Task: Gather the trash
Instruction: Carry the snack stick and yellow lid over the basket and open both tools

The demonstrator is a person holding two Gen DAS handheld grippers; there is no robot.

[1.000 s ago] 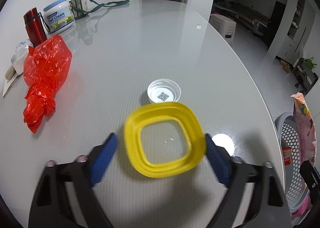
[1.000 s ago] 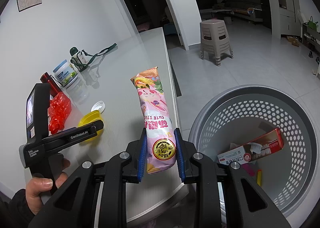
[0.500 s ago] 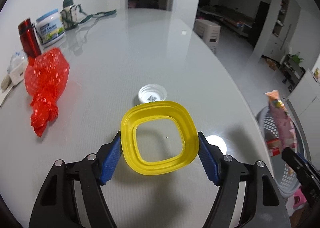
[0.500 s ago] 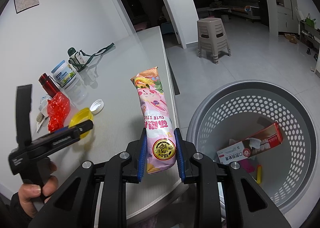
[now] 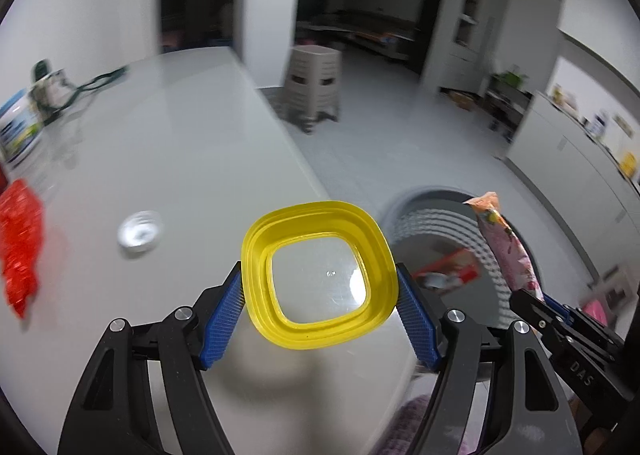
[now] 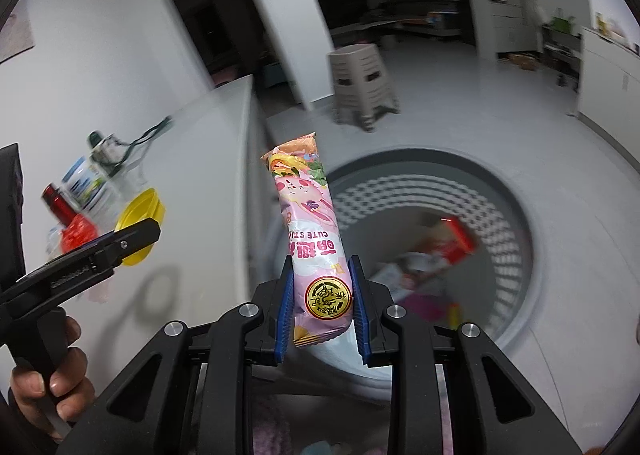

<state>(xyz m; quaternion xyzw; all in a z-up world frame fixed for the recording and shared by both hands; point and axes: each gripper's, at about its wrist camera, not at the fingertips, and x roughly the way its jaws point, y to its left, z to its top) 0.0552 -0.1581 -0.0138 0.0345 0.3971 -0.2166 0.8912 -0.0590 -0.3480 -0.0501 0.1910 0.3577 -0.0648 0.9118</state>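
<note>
The left gripper (image 5: 320, 301) points downward and forward, its blue pads (image 5: 224, 319) pressed against opposite sides of a yellow lid (image 5: 320, 275). A bare hand (image 6: 48, 375) wraps its handle from below. The right gripper (image 6: 320, 307) also tilts downward, jaws clamped narrow on the lower end of a pink snack packet (image 6: 312, 235), which stands upright between them.

There were two grippers (image 5: 320, 319), one yellow lid (image 5: 320, 275), one pink snack packet (image 6: 316, 239), one grey basket (image 6: 520, 223), one red bag (image 5: 18, 243), one white cap (image 5: 140, 233) and one stool (image 6: 360, 87).
</note>
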